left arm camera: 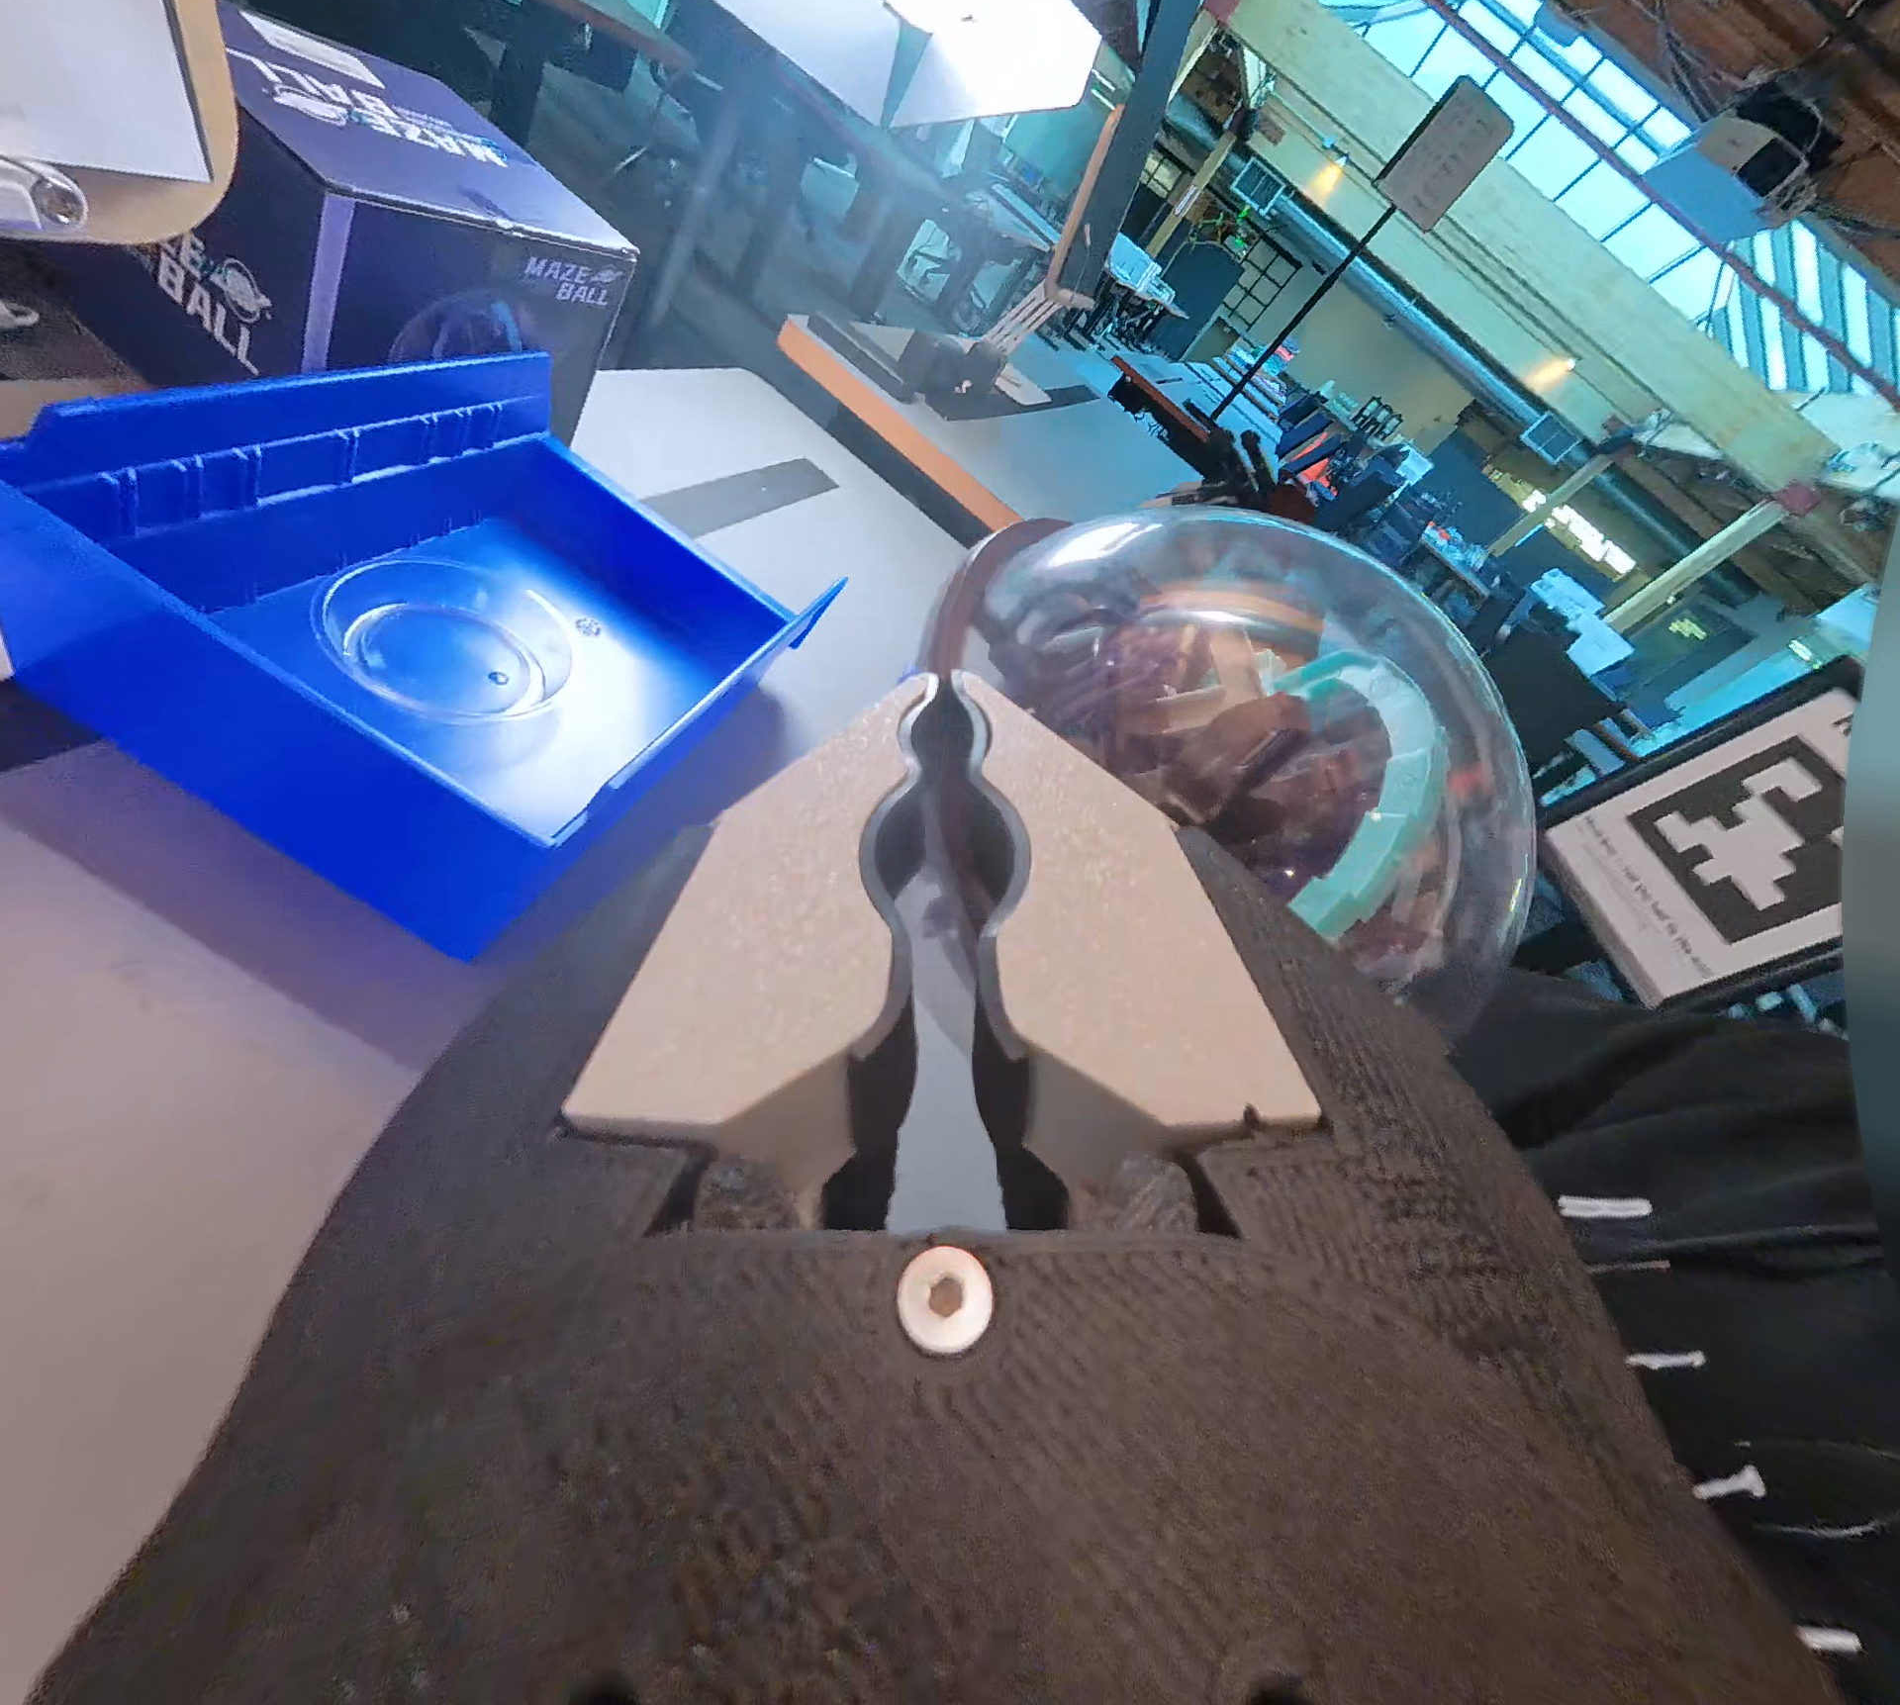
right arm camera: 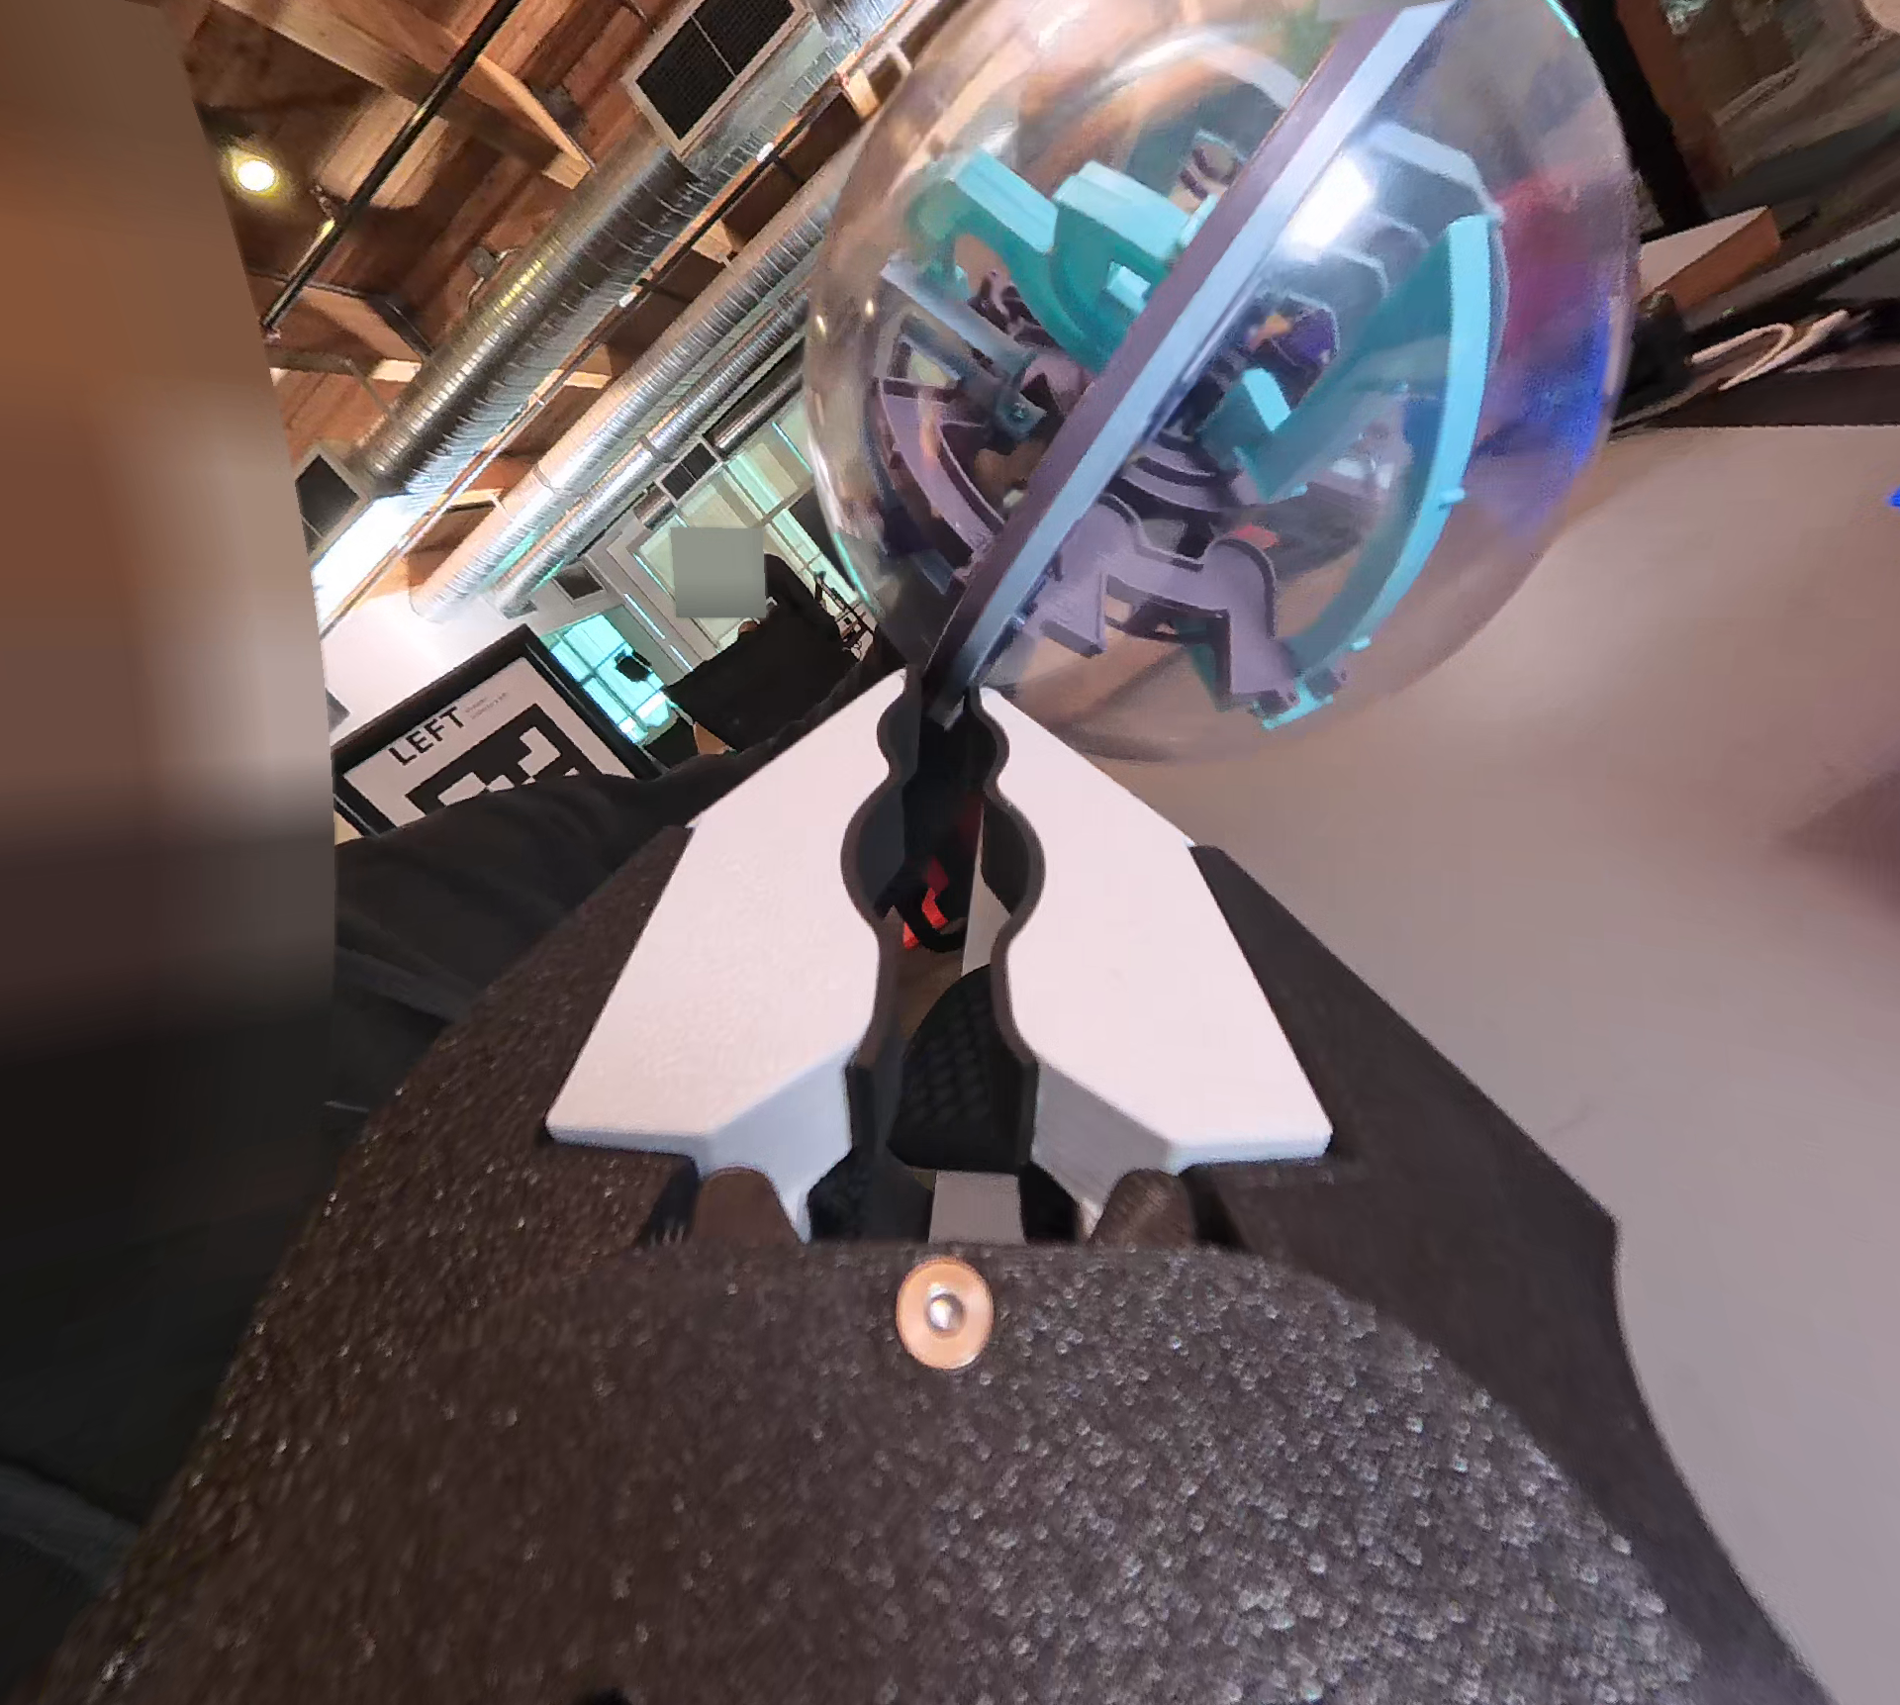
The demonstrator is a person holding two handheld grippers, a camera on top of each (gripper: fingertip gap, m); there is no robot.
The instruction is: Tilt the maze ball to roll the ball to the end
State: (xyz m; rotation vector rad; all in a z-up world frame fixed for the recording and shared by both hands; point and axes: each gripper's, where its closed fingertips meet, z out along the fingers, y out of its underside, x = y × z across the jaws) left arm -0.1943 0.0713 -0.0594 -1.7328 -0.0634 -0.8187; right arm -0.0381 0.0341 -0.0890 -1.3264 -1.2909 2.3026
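The maze ball (left arm camera: 1285, 730) is a clear sphere with teal, purple and brown tracks inside, held up in the air between both grippers. In the left wrist view my left gripper (left arm camera: 944, 684) is shut on the ball's thin dark rim, with the sphere just right of the fingertips. In the right wrist view the ball (right arm camera: 1182, 340) sits tilted above and right of my right gripper (right arm camera: 946, 700), which is shut on the flat rim band where it enters the fingertips. I cannot make out the small rolling ball inside the maze.
A blue plastic tray (left arm camera: 637, 792) with a clear round dish (left arm camera: 442, 638) in it lies on the grey table at the left. A dark blue box (left arm camera: 432, 257) stands behind it. A black-and-white marker card (left arm camera: 1738, 843) and a person's dark sleeve (left arm camera: 1696, 1193) are at the right.
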